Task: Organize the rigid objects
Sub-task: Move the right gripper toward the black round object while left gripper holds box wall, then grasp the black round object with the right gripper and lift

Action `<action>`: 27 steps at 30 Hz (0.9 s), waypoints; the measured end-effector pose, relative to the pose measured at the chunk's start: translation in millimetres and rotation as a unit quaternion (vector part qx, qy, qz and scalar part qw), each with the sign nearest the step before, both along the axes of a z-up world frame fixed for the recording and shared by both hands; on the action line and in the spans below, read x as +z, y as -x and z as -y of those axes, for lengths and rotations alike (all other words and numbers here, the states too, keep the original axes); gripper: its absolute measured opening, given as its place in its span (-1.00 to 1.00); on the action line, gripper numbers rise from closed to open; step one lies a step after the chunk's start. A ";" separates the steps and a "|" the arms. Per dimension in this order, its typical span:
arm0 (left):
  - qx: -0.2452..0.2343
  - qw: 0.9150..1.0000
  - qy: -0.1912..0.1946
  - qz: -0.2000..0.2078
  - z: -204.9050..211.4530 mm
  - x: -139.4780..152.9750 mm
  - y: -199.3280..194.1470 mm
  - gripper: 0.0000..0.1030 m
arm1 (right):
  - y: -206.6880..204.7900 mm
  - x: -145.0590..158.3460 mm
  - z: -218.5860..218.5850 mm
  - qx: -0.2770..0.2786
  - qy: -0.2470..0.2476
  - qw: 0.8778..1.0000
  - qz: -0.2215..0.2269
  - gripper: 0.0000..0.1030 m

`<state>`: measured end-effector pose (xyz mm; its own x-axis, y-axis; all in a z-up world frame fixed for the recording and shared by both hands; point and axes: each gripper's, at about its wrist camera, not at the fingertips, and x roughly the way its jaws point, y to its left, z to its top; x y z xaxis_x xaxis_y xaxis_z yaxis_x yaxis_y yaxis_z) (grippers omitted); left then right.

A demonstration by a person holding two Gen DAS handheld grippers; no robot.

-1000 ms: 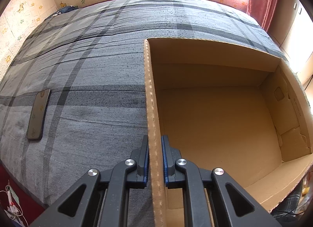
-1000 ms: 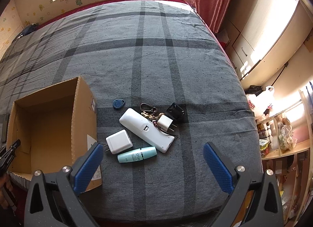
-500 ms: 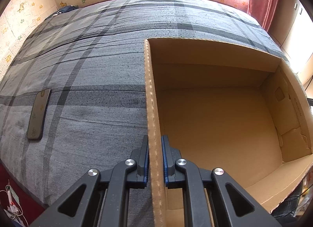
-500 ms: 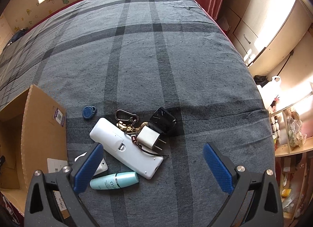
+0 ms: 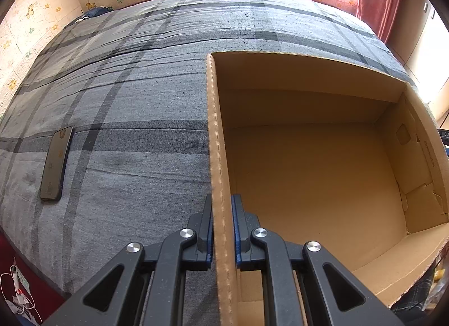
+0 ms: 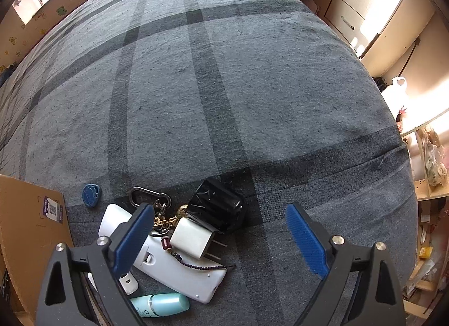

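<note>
Cardboard is what your left gripper (image 5: 221, 230) has: its blue pads are pinched tight on the near wall of the open box (image 5: 308, 174), exactly as they were a second ago, and that hand hasn't budged. The box is bare inside, nothing sorted yet. Off at nine o'clock from it a dark phone (image 5: 54, 163) lies flat on the grey plaid bedspread (image 5: 134, 101).

Now the action: your right gripper (image 6: 221, 230) has dropped in close over the pile, which a second ago sat small and well ahead of it. Its jaws have just been closing from full spread, yet they stand wide apart and press on nothing. Between them you've got the small white plug adapter (image 6: 192, 237) and, at one o'clock from it, the black charger (image 6: 217, 208) touching it. The left pad overlaps the white remote (image 6: 174, 264), which runs toward five o'clock under a keyring with carabiner (image 6: 157, 208). A mint tube (image 6: 160, 305) lies at six o'clock, a second white charger (image 6: 129, 282) peeks out beside the finger, and a blue tag (image 6: 91, 194) sits apart at ten o'clock.

So you look committed to a first pick, probably the adapter. Watch the keyring cord (image 6: 196, 265) draped over the remote; it could drag along.
</note>
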<state>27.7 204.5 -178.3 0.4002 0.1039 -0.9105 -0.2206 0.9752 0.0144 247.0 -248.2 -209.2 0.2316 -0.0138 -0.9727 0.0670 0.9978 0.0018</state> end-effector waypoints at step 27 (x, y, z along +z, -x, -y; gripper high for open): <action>0.005 1.000 0.004 0.004 -1.0 -1.3 2.1 -0.79 | 28.3 64.3 -30.7 0.044 0.002 0.999 0.032 0.01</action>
